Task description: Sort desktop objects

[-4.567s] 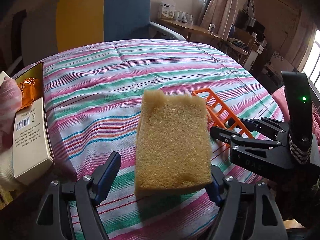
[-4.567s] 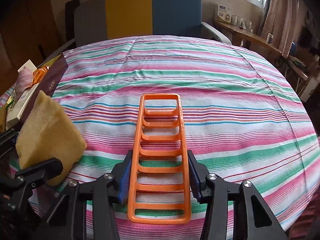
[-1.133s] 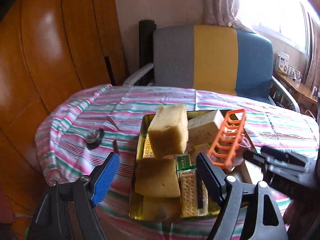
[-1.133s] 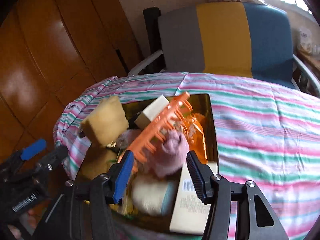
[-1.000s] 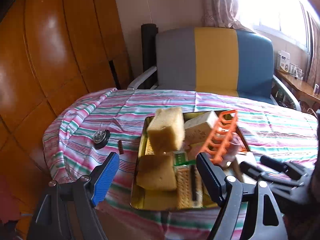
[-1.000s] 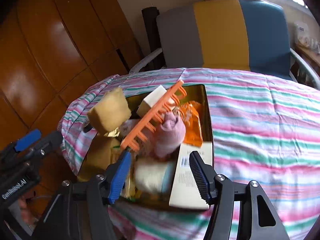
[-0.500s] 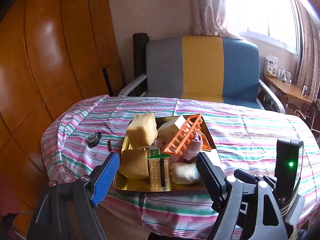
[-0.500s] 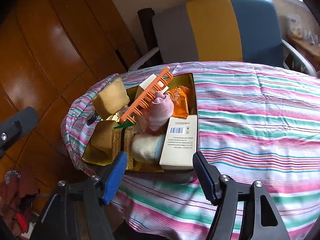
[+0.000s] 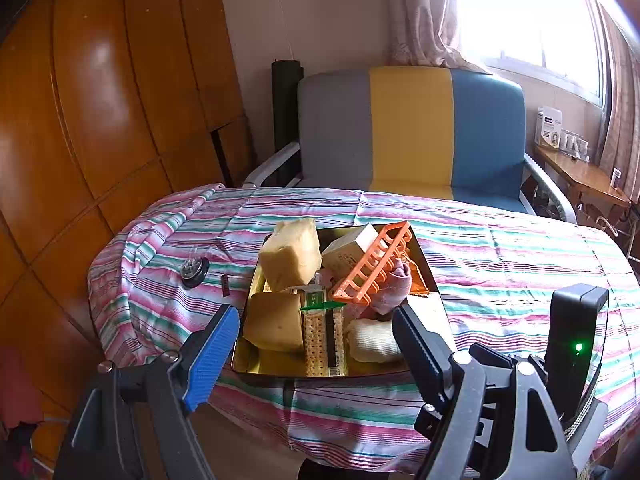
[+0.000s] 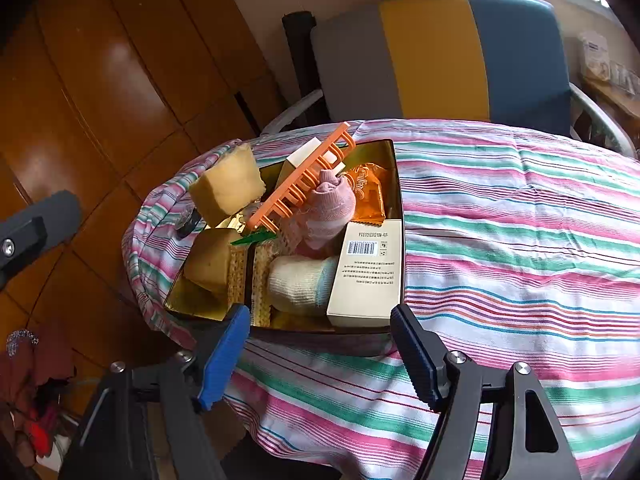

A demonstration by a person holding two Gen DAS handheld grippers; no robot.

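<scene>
Both the left gripper and right gripper, jaws apart and empty, have drawn farther back from the gold tray, where sponge and orange rack now lie.

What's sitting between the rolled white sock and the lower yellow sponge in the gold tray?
Cracker packs lie between the white sock and the lower sponge, running lengthwise in the tray. The left wrist view shows it best.
</scene>
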